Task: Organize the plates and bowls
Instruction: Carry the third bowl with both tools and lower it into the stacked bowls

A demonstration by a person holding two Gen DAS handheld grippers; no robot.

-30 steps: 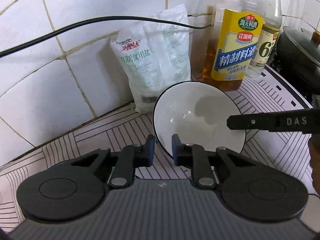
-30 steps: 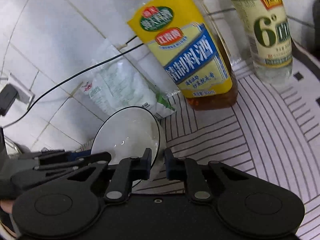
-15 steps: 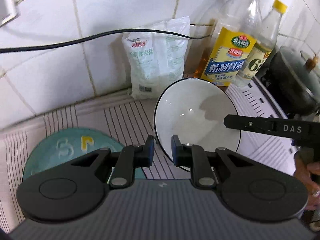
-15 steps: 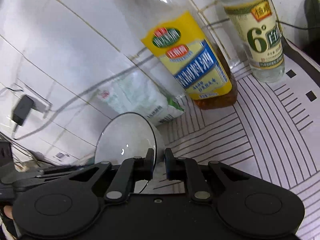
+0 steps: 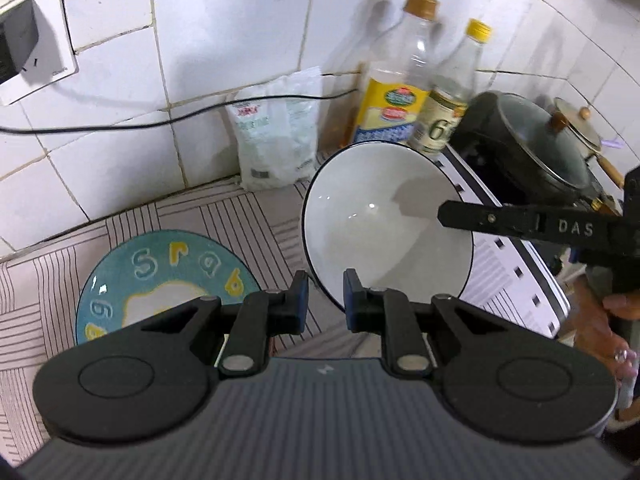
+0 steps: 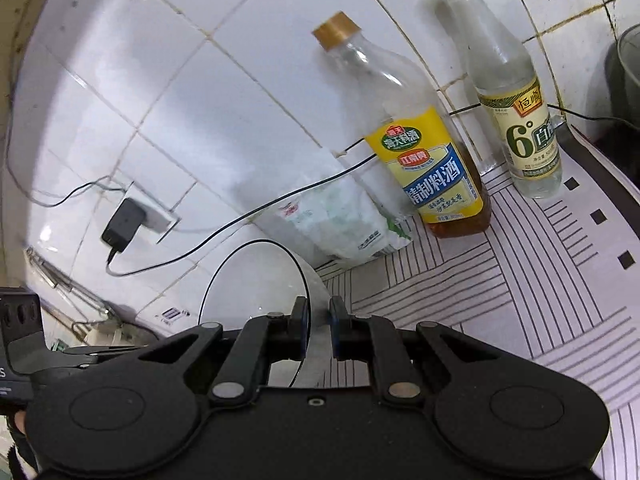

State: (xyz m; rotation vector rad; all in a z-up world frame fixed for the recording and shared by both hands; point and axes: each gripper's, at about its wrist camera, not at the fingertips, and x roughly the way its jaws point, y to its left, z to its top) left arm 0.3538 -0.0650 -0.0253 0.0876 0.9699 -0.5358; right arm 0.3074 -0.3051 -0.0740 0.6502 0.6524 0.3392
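Note:
A white bowl [image 5: 376, 220] with a thin dark rim hangs in the air, tilted, held by both grippers. My left gripper [image 5: 325, 294] is shut on its near rim. My right gripper [image 6: 318, 322] is shut on its right rim; one of its fingers [image 5: 480, 218] reaches in from the right in the left wrist view. The bowl also shows in the right wrist view [image 6: 256, 276]. A teal plate [image 5: 160, 276] with yellow and white letters lies on the striped counter mat, below and left of the bowl.
A salt bag [image 5: 276, 136], a cooking wine bottle [image 6: 424, 152] and a vinegar bottle [image 6: 516, 108] stand against the tiled wall. A black lidded pot [image 5: 532, 148] sits at the right. A charger [image 6: 124, 226] and cable hang on the wall.
Both grippers have lifted the bowl up and back from the counter. The teal plate has come into view below it, and the bottles look farther away.

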